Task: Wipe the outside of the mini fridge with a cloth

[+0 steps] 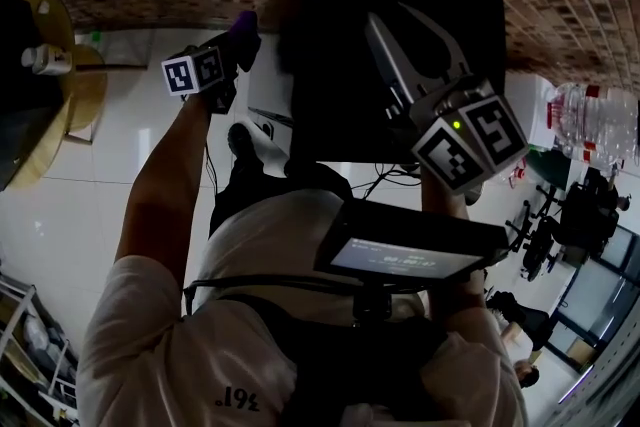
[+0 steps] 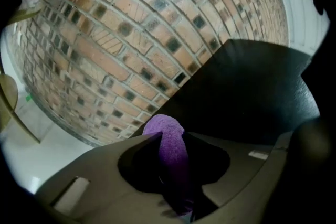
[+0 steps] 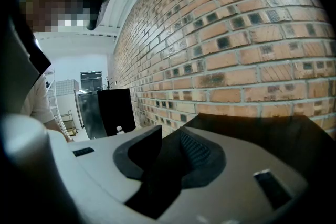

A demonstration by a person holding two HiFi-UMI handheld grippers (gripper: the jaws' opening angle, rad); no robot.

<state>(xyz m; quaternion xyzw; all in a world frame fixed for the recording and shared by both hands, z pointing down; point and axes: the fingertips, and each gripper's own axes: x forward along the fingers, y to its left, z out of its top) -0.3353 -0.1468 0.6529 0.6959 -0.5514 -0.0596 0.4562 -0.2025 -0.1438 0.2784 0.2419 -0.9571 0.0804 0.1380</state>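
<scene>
**Cloth at the fridge's upper left edge: press flat, then stroke**

From where I stand, the left gripper (image 1: 244, 31) has the purple cloth (image 1: 243, 19) pinched between its jaws. A rounded wad of it pokes out past the tips, right at the upper left edge of the black mini fridge (image 1: 330, 95), which stands against the brick wall (image 2: 105, 44). Whether the cloth touches the fridge I cannot tell. The right gripper (image 1: 395, 25) hangs over the fridge's top with its jaws a little apart and nothing between them. Its own view shows a bare gap and the dark fridge surface (image 3: 262, 131) beyond.

I judge the wiping stroke is only starting. To do it well, the person should bring the protruding wad squarely against the panel, so the fabric meets the surface and the hard jaw tips do not. Long overlapping passes from the top edge downward would cover the side evenly. The pinch needs to stay firm, since dragging across the panel could pull the cloth (image 2: 166, 128) loose. The free gripper could brace the top so the fridge does not shift.
</scene>
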